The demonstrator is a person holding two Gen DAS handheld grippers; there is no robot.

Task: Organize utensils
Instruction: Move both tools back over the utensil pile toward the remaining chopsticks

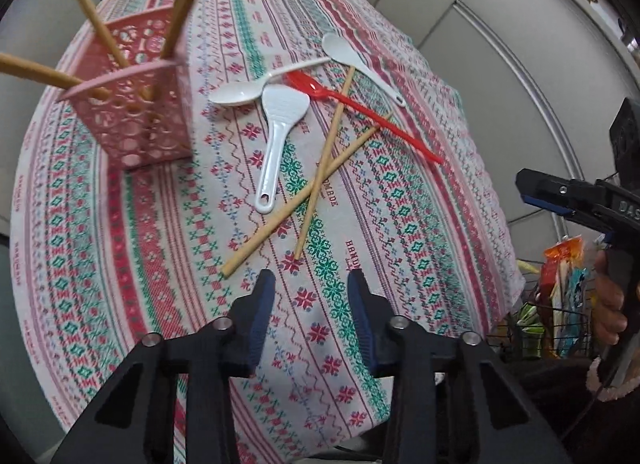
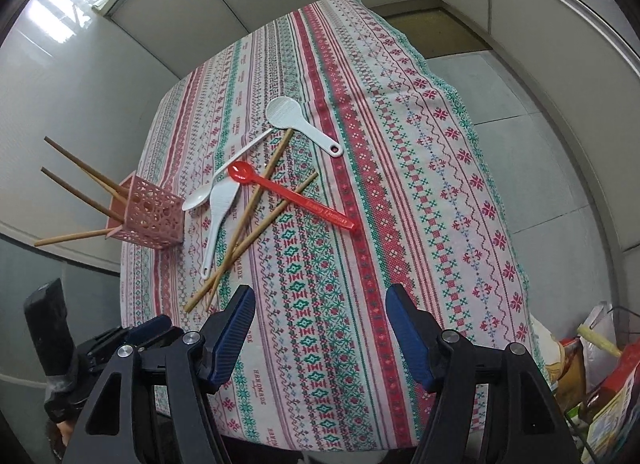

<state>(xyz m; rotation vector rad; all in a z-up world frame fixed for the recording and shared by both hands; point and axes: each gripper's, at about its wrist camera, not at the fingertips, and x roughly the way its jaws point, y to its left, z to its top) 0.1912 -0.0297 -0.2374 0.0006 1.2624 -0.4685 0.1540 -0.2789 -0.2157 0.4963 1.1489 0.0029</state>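
1. Currently both idle above tablecloth (image 1: 132, 264): left gripper (image 1: 311, 284) jaws apart, holding nothing; right gripper (image 2: 320, 300) spread wider, also holding nothing.
2. Loose chopsticks (image 1: 320, 180) crossed just ahead of left gripper, near ends almost at fingertips, long axes running away + slightly right. From right gripper they lie ahead-left, so left looks nearer; likely first pick.
3. Pink basket (image 1: 136, 120) ahead-left, upright, well apart from pile.
4. Count: 2 loose chopsticks, 4 in basket per left view (3 seen from right), 2 white spoons (image 1: 248, 92), 1 white rice paddle (image 1: 276, 132), 1 red spoon (image 1: 360, 108).
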